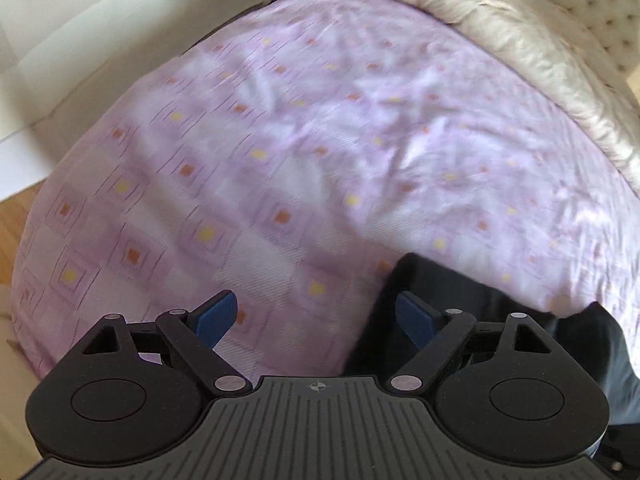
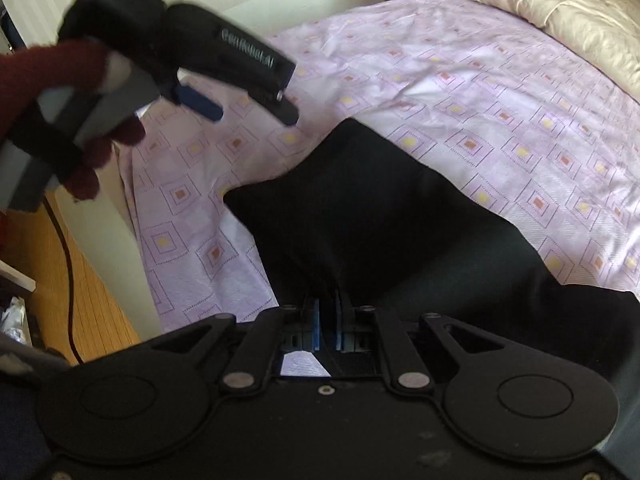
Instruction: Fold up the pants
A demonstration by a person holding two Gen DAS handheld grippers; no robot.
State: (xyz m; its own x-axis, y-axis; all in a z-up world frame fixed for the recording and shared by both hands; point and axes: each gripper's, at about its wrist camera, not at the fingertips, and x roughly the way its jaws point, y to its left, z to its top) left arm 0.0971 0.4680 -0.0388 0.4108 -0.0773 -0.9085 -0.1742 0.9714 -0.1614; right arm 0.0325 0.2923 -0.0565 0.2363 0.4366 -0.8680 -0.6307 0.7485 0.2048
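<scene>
Black pants lie spread on a lilac patterned bed sheet. In the right wrist view my right gripper is shut on a pinch of the pants' near edge, and the cloth gathers into folds at the blue pads. My left gripper hangs above the sheet, left of the pants, held by a hand in a dark red glove. In the left wrist view that left gripper stands open with nothing between its fingers. An end of the pants lies just behind its right finger.
A cream duvet is bunched along the far right of the bed. The bed's left edge drops to a wooden floor, where a dark cable runs. White panels stand beyond the bed.
</scene>
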